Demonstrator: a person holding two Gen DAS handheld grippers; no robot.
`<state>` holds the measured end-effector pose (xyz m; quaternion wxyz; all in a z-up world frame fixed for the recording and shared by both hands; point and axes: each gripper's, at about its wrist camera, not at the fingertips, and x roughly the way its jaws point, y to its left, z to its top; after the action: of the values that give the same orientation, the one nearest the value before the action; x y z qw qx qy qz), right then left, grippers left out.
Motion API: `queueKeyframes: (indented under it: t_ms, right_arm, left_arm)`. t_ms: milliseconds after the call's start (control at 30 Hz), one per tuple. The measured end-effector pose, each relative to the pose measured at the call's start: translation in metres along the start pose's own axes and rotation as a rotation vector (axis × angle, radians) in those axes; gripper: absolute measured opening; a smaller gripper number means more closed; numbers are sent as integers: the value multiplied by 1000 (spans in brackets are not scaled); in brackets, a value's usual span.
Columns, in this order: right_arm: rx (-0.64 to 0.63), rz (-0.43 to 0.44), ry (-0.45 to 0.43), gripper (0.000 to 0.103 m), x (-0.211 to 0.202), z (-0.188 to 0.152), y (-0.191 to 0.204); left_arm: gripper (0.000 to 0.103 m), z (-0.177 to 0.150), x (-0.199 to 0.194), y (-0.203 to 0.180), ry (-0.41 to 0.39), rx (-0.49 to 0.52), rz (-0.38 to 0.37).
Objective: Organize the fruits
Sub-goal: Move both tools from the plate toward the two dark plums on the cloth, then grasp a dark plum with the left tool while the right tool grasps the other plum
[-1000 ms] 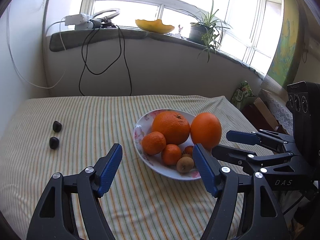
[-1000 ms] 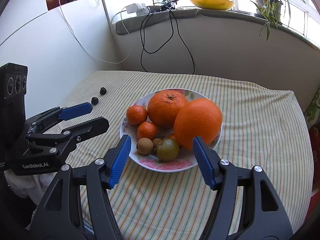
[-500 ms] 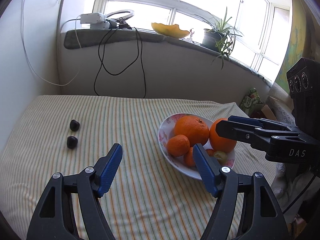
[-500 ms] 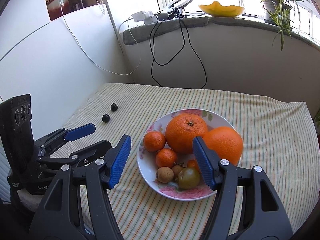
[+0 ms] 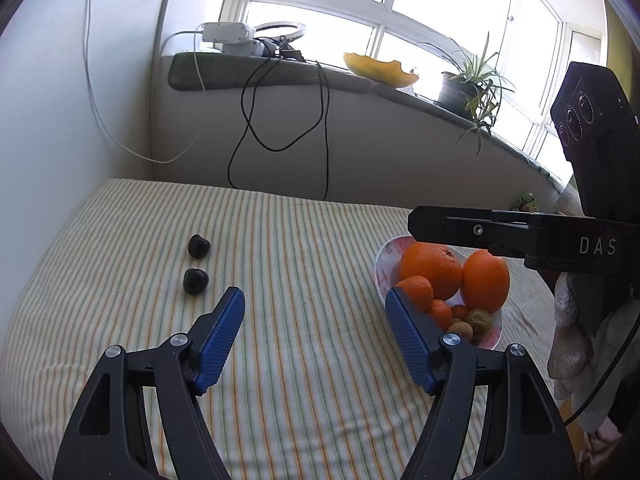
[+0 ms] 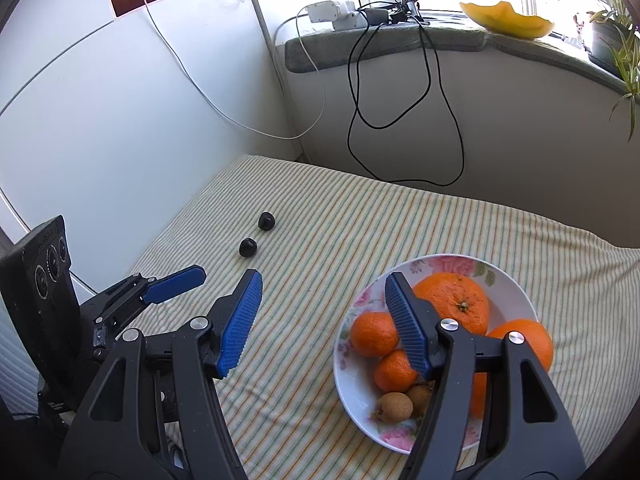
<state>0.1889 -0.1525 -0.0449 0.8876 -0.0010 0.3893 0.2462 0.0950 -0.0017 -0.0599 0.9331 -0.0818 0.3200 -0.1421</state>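
Observation:
A floral plate (image 6: 516, 284) holds two large oranges (image 6: 456, 300), small tangerines (image 6: 372, 332) and small brown fruits (image 6: 394, 406); it also shows in the left wrist view (image 5: 382, 264). Two small dark fruits (image 5: 199, 246) (image 5: 195, 280) lie on the striped cloth, also seen in the right wrist view (image 6: 248, 247). My left gripper (image 5: 316, 336) is open and empty, above the cloth between the dark fruits and the plate. My right gripper (image 6: 322, 320) is open and empty, raised above the plate's left edge.
The striped cloth (image 5: 300, 240) covers the table against a white wall. Black cables (image 6: 400, 80) hang from the windowsill. A melon rind (image 6: 508, 20) and a potted plant (image 5: 472, 88) sit on the sill. The table ends at the right.
Both grippers have swung left and pulled back from the plate. The plate now sits right of each view and the dark fruits are closer to centre.

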Motion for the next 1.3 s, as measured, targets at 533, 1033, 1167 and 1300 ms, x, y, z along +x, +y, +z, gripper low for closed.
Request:
queueKeyframes:
  t_ms: [533, 1033, 1167, 1300]
  right_arm:
    - [-37, 75, 104, 67, 74, 44, 39]
    - [65, 155, 272, 49, 170, 67, 50]
    - [69, 132, 302, 45, 192, 69, 51]
    - [90, 132, 325, 42, 211, 71, 48]
  left_arm:
    - [70, 3, 18, 67, 16, -108, 44]
    - [45, 7, 61, 95, 100, -131, 18]
    - [43, 8, 69, 99, 115, -131, 19]
    - [42, 8, 76, 100, 131, -129, 18]
